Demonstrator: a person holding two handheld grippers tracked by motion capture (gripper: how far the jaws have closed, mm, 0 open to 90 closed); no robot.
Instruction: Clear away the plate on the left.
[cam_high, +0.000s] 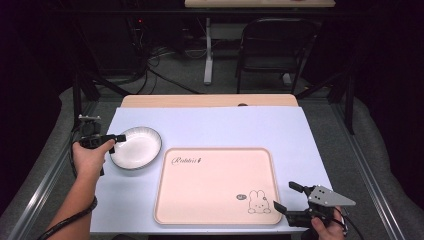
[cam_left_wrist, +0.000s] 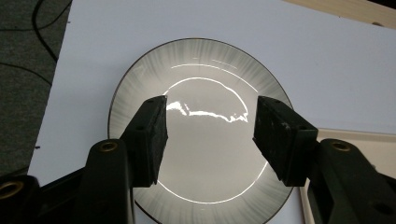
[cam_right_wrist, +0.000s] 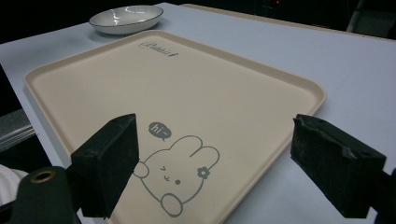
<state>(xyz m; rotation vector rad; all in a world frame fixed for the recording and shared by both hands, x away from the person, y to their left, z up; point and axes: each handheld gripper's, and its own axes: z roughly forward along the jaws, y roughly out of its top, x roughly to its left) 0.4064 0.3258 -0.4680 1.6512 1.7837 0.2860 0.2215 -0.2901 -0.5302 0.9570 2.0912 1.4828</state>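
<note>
The left gripper (cam_high: 112, 142) hangs at the near-left rim of the plate (cam_high: 136, 147), its jaws spread wide with nothing between the pads; in the left gripper view the two black jaws frame the plate's glossy middle from above, and it cannot be told whether their tips touch the rim. The plate (cam_left_wrist: 201, 126) is white with a grey streaked border and a thin dark edge, and there is nothing in it. It sits on the pale blue table (cam_high: 215, 127), just beside the far-left corner of the tray (cam_high: 215, 185). The right gripper (cam_high: 286, 197) rests at the tray's near-right corner, jaws gaping and holding nothing. The beige tray (cam_right_wrist: 140, 88) carries a printed rabbit (cam_right_wrist: 180, 179) and a small line of lettering (cam_right_wrist: 159, 49).
</note>
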